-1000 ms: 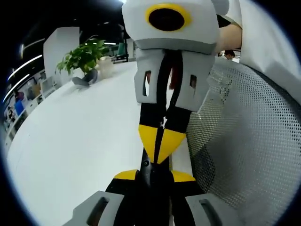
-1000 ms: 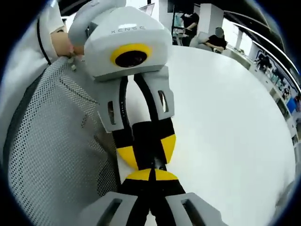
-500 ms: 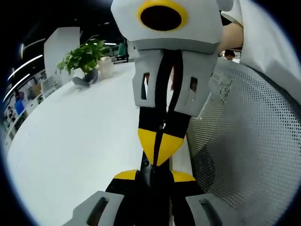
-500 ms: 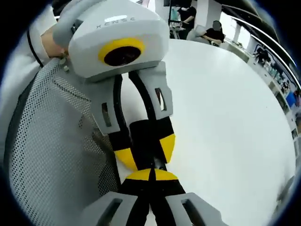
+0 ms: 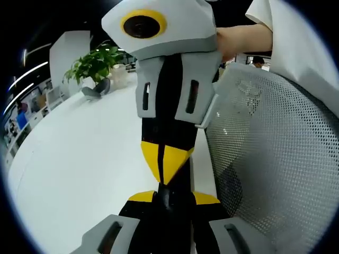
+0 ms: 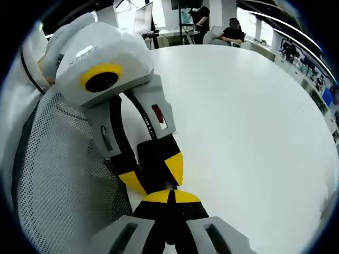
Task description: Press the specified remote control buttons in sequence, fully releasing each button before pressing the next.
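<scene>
My left gripper [image 5: 169,194] rises from the bottom of the left gripper view, jaws shut, yellow tips together, nothing visible between them. My right gripper [image 5: 163,177] comes down from the top of that view, also shut, its yellow tips meeting the left one's tip to tip. In the right gripper view the right gripper [image 6: 170,194] stands shut at the bottom, and the left gripper [image 6: 160,183] slants in from the upper left, touching it. Both hover over a white table [image 5: 79,159].
A grey mesh chair back [image 5: 270,159] stands close beside the grippers and appears as the mesh chair back [image 6: 58,180] in the right gripper view. A potted plant [image 5: 95,66] sits at the table's far end. People [image 6: 233,32] sit beyond the table. A hand [image 5: 238,39] holds the right gripper.
The right gripper has rolled and swung left in the left gripper view. In the right gripper view the left gripper now leans further to the upper left. Tips stay together.
</scene>
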A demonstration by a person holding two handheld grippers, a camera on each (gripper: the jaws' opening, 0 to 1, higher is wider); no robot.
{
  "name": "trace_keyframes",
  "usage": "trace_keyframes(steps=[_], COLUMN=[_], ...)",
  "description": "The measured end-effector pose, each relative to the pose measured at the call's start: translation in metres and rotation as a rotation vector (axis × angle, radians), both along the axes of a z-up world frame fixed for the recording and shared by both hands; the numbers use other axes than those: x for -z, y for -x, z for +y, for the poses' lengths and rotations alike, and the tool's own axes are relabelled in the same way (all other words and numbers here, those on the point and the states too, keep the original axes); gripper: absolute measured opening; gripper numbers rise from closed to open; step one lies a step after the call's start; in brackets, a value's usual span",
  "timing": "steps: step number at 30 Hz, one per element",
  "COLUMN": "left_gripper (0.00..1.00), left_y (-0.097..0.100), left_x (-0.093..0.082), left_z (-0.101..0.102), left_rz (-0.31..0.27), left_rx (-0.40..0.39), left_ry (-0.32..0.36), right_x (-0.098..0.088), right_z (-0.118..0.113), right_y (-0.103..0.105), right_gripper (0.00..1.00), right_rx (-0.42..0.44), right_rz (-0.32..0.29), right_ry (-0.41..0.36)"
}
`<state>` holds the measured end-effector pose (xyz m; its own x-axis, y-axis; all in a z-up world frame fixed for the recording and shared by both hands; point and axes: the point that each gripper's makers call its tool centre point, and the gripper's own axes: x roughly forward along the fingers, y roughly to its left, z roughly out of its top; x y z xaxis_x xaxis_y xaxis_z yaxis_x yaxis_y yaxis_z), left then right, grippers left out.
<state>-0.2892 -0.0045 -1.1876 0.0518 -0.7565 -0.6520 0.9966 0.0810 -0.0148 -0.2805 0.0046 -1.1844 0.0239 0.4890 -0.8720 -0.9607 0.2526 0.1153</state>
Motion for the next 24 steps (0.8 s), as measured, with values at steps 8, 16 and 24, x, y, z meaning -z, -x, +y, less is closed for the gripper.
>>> trace_keyframes(steps=[8, 16, 24], left_gripper=[0.25, 0.25, 0.25], left_y=[-0.0004, 0.0, 0.0], left_x=[0.0003, 0.0004, 0.0005], left_z=[-0.0002, 0.0001, -0.0001], left_rz=[0.0, -0.001, 0.0], left_rx=[0.001, 0.002, -0.001], left_ry=[0.001, 0.001, 0.003], right_x=[0.0009, 0.001, -0.0034], right_z=[0.0011, 0.001, 0.0001], right_y=[-0.0025, -0.0041, 0.0045], right_gripper=[0.0, 0.0, 0.0], right_rx=[0.058, 0.112, 0.043], right_rz=[0.047, 0.088, 0.011], right_ry=[0.061, 0.059, -0.025])
